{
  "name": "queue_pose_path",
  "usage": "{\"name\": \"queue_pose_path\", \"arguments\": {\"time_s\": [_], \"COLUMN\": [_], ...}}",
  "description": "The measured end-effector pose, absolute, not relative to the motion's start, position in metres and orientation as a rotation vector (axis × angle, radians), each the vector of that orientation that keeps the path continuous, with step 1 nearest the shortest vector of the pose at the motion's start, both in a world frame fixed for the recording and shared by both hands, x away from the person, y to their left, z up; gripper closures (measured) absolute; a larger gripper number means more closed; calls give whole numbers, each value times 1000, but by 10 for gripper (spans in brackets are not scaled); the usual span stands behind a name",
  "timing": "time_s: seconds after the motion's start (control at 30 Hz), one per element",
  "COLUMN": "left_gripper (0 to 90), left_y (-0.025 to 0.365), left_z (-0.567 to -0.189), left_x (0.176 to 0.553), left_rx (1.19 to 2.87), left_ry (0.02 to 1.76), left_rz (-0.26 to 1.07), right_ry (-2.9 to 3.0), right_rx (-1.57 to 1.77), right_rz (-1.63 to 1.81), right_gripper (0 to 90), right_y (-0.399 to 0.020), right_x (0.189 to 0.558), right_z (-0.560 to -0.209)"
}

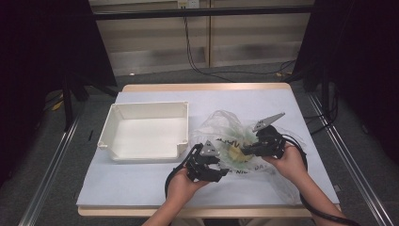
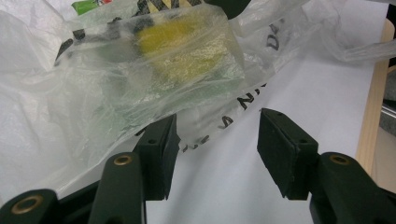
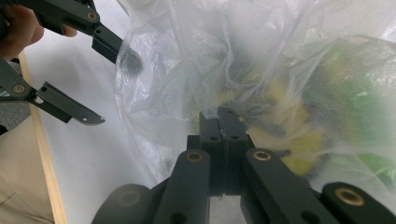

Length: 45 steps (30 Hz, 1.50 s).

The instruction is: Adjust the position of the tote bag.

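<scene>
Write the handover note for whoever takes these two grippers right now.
Left gripper: open, jaws apart at the edge of the clear plastic bag, gripping nothing.
Right gripper: shut, pinching the bag's film.
The bag lies on the table, right of the white tray; a yellow and green packet sits inside it.
Done: bag pinched on one side.
Left: likely regrip with the left gripper, open the bag, move the packet to the tray.

Yellow-green contents (image 2: pixel 182 51) blur behind the plastic bag (image 1: pixel 226 123).
</scene>
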<state>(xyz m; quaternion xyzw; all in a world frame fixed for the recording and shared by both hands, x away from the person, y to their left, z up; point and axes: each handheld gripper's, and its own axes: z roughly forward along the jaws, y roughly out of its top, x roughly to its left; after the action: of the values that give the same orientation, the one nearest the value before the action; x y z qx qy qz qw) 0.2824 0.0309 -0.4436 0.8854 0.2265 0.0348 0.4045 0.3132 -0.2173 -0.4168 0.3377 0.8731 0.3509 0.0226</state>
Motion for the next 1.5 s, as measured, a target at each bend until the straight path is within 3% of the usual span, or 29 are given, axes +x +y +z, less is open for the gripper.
{"name": "queue_pose_path", "arguments": {"time_s": [0.13,0.23,0.73,1.1,1.5], "left_gripper": [467,514,477,354,352], "left_y": [31,31,48,41,29], "left_z": [-444,-445,-435,-423,-431], "left_x": [280,279,277,279,291], "left_rx": [2241,2283,2220,2205,2198], "left_ry": [570,557,605,572,570], "left_rz": [101,88,102,117,142], "right_ry": [2702,2701,2724,2730,2731], "right_rx": [1043,1042,1040,1016,1029], "right_rz": [1086,1093,1094,1077,1073], "right_gripper": [900,900,900,900,900], "right_y": [-217,-218,-215,-211,-208], "right_x": [314,314,316,316,311], "right_z": [-416,-416,-425,-427,-428]}}
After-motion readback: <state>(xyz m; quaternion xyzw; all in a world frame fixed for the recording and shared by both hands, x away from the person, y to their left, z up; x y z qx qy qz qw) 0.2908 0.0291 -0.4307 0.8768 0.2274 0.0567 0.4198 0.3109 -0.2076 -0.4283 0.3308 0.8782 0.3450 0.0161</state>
